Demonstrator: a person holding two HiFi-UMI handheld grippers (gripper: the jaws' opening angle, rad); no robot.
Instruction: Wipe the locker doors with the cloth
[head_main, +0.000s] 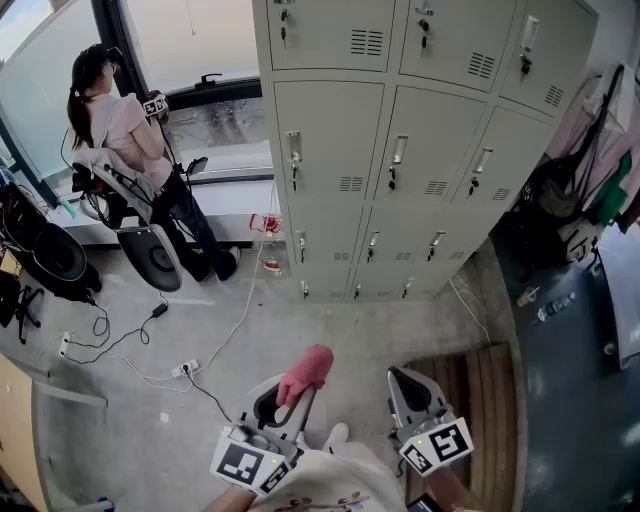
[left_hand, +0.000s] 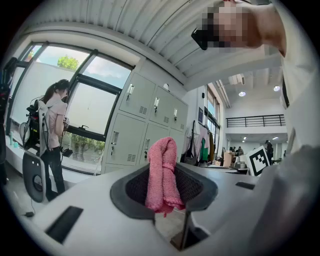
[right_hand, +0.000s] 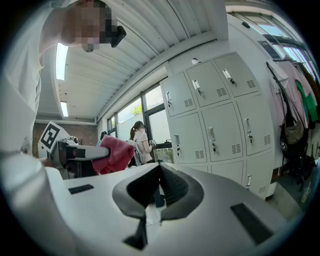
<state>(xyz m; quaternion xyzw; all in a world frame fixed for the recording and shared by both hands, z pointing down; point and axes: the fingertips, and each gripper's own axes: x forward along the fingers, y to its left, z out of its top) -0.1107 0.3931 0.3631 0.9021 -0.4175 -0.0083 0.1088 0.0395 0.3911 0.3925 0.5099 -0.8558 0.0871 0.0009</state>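
Person by window (head_main: 125, 140): stood at the far left, clear of the door fronts.
Left tongs (head_main: 280, 403): squeezed tight on the pink cloth, held low and well away from the lockers.
Cloth (head_main: 308, 368): bunched up and stuck out past the tips; it touched no door yet.
Right tongs (head_main: 408, 384): jaws pressed together with nothing in them, just beside the left tongs.
Lockers (head_main: 400, 160): grey doors, all shut, with handles and keys sticking out.
How to do it well: I think the cloth needed carrying up to a door, then pressing flat and rubbing in long rows. A tight squeeze would stop it slipping. Going round the handles would stop it snagging.
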